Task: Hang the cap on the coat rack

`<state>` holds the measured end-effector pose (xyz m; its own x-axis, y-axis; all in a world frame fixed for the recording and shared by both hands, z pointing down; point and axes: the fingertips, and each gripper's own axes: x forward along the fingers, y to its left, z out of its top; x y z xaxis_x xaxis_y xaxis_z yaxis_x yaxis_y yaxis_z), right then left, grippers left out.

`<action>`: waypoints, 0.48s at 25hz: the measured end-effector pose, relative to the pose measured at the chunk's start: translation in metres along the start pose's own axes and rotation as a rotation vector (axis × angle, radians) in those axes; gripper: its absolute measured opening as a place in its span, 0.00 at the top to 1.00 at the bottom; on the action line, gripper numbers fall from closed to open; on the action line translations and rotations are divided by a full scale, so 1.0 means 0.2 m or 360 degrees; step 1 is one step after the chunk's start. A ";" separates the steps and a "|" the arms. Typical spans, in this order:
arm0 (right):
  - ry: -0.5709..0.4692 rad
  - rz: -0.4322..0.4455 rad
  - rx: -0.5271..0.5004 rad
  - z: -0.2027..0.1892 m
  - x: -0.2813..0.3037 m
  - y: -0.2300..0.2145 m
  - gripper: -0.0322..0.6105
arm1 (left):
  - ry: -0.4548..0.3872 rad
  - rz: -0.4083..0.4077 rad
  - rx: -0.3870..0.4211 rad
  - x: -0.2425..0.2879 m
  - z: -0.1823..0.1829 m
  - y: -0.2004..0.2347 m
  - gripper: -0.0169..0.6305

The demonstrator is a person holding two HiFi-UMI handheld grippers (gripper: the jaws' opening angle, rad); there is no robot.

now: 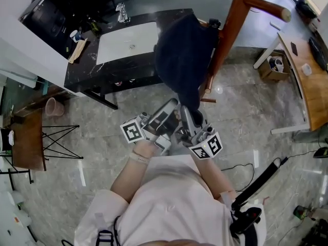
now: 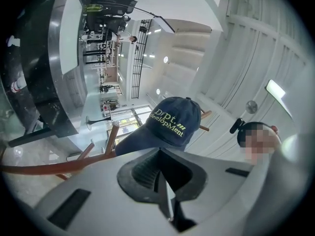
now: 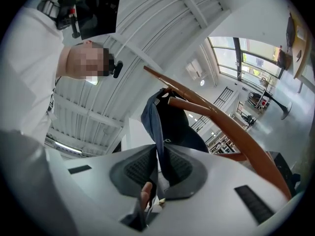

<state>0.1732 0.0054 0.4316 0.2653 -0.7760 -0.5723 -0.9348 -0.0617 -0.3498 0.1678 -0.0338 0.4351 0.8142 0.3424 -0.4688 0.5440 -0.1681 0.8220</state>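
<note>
Right gripper view shows the dark blue cap point(image 3: 173, 127) against an arm of the wooden coat rack point(image 3: 231, 127), with its edge pinched between the closed right tongs point(image 3: 157, 173). The left tongs point(image 2: 160, 181) are pressed together near the cap, whose front carries yellow-green letters.

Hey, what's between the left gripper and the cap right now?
Nothing. In the left gripper view, the stretch from the left gripper's shut jaws to the cap is bare. The coat rack's wooden arms pass off to the side.

One cap point(image 1: 182, 60), one rack point(image 1: 231, 29), two tools point(image 1: 171, 106) point(image 1: 185, 111).
</note>
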 end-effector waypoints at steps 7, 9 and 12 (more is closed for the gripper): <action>-0.0017 0.0052 0.0027 -0.06 0.00 -0.04 0.89 | -0.0067 0.0043 0.0012 -0.09 0.03 0.11 0.96; -0.0007 0.0035 0.0040 -0.09 -0.02 -0.07 0.89 | -0.0088 0.0052 0.0009 -0.12 0.02 0.14 0.96; 0.0065 -0.0053 0.0099 -0.19 -0.06 -0.15 0.89 | -0.0115 0.0080 0.0002 -0.17 0.00 0.18 0.96</action>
<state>0.1888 -0.0067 0.4779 0.2851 -0.7992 -0.5292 -0.9087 -0.0497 -0.4145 0.1608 -0.0521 0.4801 0.8532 0.2657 -0.4489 0.5021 -0.1845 0.8449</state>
